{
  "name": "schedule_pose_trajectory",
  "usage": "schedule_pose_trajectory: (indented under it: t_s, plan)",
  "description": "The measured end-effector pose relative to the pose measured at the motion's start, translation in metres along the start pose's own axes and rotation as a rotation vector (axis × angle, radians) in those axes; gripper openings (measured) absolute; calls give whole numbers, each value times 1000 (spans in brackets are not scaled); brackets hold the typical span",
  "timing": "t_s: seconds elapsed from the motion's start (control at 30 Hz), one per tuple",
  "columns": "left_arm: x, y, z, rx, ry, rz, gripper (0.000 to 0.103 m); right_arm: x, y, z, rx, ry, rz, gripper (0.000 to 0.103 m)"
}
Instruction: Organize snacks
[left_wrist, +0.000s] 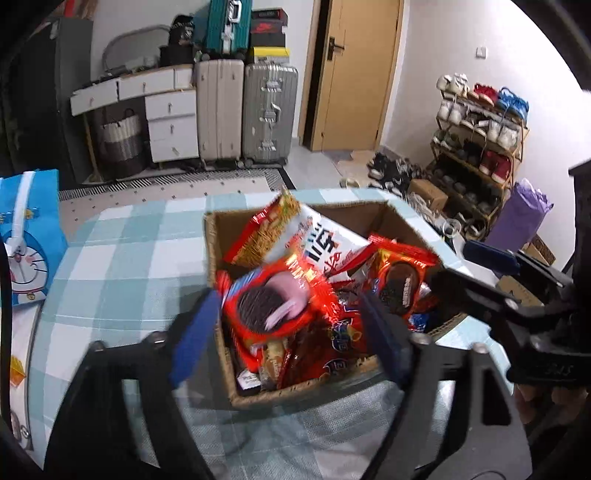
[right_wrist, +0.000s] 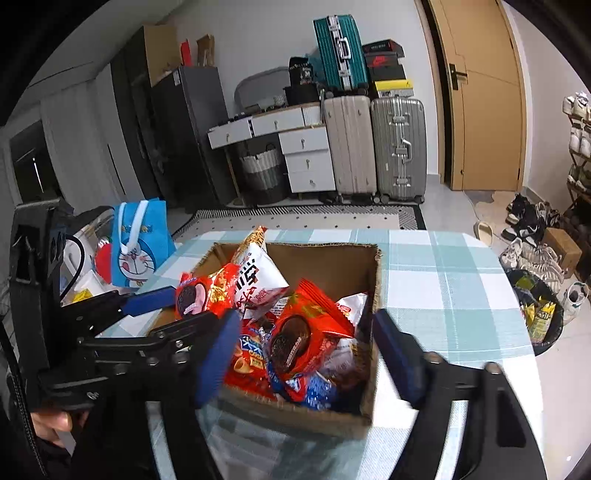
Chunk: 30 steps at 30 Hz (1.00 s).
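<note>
A: Blue pads on your left gripper (left_wrist: 288, 332) stand wide apart, gripping nothing; a red cookie pack (left_wrist: 273, 302) lies loose between them, long side slanting away to the right.

B: And my right gripper (right_wrist: 306, 354)?

A: Open too, tilted down over the cardboard box (right_wrist: 376, 295), empty. A second cookie pack (right_wrist: 299, 336) lies below it on the snack heap.

B: Room to move?

A: Bare checked tablecloth (right_wrist: 443, 295) right of the box; a blue bag (right_wrist: 136, 247) stands off the left edge.
</note>
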<state>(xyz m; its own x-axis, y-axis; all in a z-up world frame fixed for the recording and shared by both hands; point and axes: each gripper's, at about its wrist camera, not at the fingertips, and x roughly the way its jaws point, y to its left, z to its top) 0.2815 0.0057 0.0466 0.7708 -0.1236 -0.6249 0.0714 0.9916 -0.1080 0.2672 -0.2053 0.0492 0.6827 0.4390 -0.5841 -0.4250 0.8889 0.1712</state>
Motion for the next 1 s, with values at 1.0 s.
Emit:
schedule_pose_trajectory:
  t_s: [1.0]
  plan:
    - [-102,3,-96,-47,-251,72,102,-73,17,-88,-64,-155,77,103]
